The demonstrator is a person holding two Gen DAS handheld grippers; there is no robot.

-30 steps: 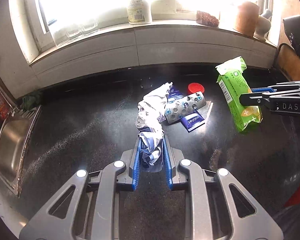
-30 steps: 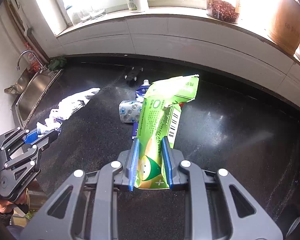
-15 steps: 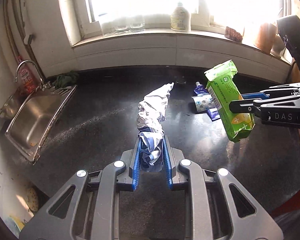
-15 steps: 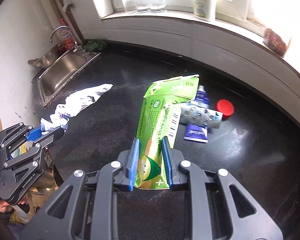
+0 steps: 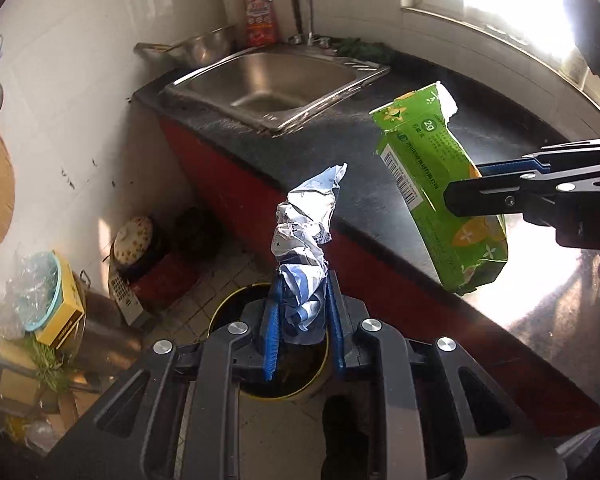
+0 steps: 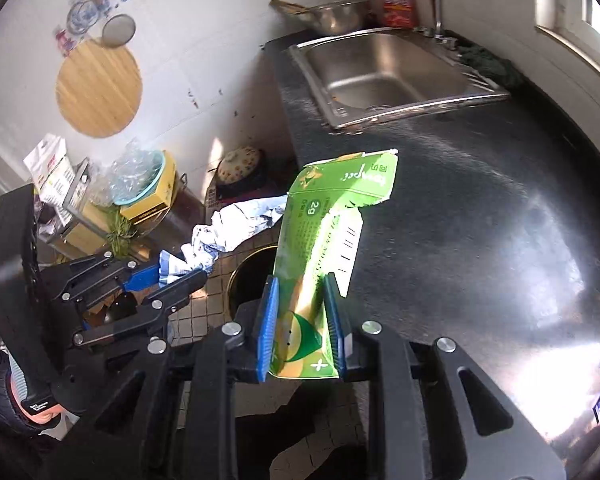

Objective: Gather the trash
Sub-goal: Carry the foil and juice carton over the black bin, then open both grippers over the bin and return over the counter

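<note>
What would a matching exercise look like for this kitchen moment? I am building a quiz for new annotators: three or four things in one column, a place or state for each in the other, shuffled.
Things:
1. crumpled paper
2. green packet
3. bin
4. sink

Places or states:
A. set into the dark counter, under the tap
B. clamped in the right hand-held gripper
C. on the tiled floor beside the counter, open at the top
D. clamped in the left hand-held gripper

Pairs: 1-D, 2-B, 3-C, 4-A
</note>
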